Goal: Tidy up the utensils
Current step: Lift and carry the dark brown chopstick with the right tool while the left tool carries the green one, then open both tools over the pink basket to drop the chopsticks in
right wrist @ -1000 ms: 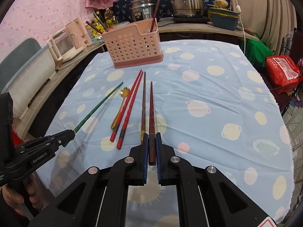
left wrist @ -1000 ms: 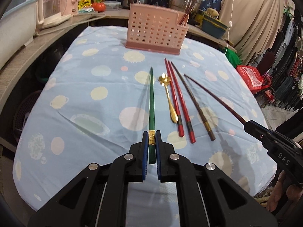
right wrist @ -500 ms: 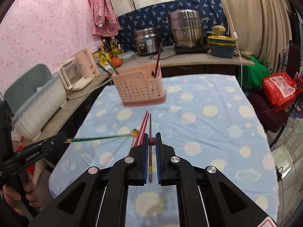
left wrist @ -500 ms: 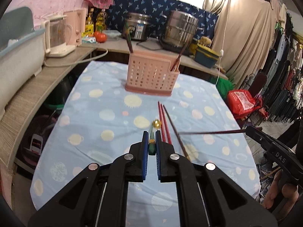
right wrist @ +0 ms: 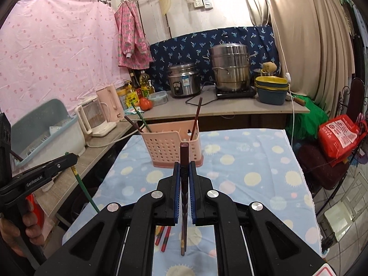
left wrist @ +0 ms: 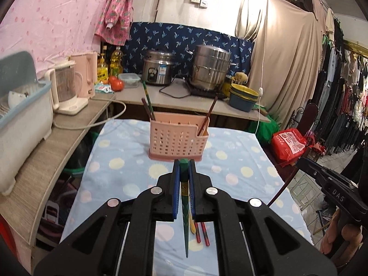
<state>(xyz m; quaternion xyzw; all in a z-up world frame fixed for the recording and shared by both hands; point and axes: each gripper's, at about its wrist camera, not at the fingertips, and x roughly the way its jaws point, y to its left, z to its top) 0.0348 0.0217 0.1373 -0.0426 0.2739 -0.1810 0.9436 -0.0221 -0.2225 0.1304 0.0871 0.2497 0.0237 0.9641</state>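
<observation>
My left gripper (left wrist: 184, 168) is shut on a green chopstick (left wrist: 185, 230), held high over the table with its thin end hanging down toward me. My right gripper (right wrist: 184, 170) is shut on a dark brown chopstick (right wrist: 183, 211), which hangs down the same way. The pink perforated utensil basket (left wrist: 177, 140) stands ahead at the far end of the blue spotted tablecloth (left wrist: 128, 168), with a few chopsticks standing in it. Two red chopsticks (left wrist: 202, 232) and a gold spoon (left wrist: 192, 225) lie on the cloth below. The right wrist view shows the left gripper (right wrist: 66, 161) at the left.
Behind the table runs a counter with a rice cooker (left wrist: 157, 70), a steel steamer pot (left wrist: 211, 69) and stacked bowls (left wrist: 243, 96). A kettle (left wrist: 67, 92) and a dish rack (left wrist: 23, 105) stand on the left. A red bag (left wrist: 289, 142) rests at the right.
Both grippers have risen from the tablecloth, each lifting its chopstick. The chopsticks went from lying flat and pointing at the basket to hanging tip-down. Both views now take in the counter and wall.
</observation>
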